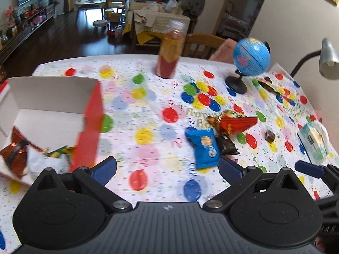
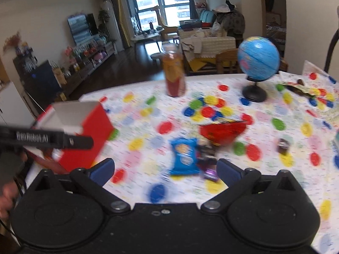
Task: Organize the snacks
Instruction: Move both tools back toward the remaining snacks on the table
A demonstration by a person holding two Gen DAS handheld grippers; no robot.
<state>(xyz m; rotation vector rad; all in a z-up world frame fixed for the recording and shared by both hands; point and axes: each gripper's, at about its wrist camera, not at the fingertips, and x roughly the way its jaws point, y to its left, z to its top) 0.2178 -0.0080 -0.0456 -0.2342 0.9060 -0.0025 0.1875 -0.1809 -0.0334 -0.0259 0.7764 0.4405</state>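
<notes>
In the left wrist view, the left gripper (image 1: 167,167) is hanging over the bench (image 1: 148,114) with its jaws standing wide apart, and nothing is lying between the blue pads (image 1: 104,170); they are touching no snack. Ahead and to the left, the red box (image 1: 63,105) with a white inside is sitting open on the spotted cloth, and a red-and-black packet (image 1: 15,154) plus a white wrapper (image 1: 45,164) are lying in it. Just beyond the right-hand pad, a blue packet (image 1: 204,148) is lying flat on the cloth, touching a dark packet (image 1: 227,146), with a red-and-gold packet (image 1: 232,123) just behind them and a small dark sweet (image 1: 269,135) lying apart to the right. A bottle (image 1: 169,50) and a globe (image 1: 251,56) are standing at the far side, and a tissue pack (image 1: 314,144) is lying near the right edge, where one blue pad of the right gripper (image 1: 309,169) is showing. In the right wrist view, which is blurred, the right gripper (image 2: 165,168) is likewise holding its jaws fully apart with nothing clamped. The blue packet (image 2: 184,155) is lying just ahead between the pads, not touched by them. The red box (image 2: 84,131) is standing to the left, with the left gripper (image 2: 46,139) reaching in front of it.
</notes>
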